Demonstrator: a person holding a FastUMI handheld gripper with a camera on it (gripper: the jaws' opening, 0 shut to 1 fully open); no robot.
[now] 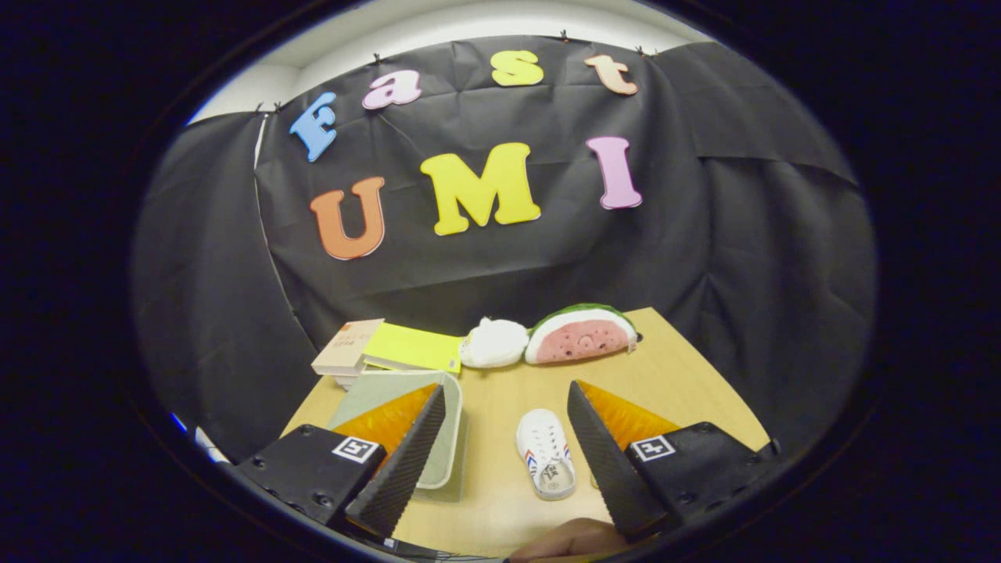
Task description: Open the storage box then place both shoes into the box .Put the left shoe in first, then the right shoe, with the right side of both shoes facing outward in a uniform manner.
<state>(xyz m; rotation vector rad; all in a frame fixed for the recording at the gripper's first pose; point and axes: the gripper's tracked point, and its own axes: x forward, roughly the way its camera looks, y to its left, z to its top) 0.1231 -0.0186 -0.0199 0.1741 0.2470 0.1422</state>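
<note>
Table (672, 367) of pale wood; gripper (507, 395) spread wide above shoe (545, 453).

Even overhead light, sharp centre, strong fisheye bending at edges.

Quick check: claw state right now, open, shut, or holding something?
Claw: open, fingers spread wide, holding nothing; the white shoe lies on the table between them, untouched.

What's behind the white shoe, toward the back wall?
Beyond the shoe, which lies between the open fingers, bare table, then a white plush and a watermelon plush. Whatever lies behind the plushes is hidden.
</note>
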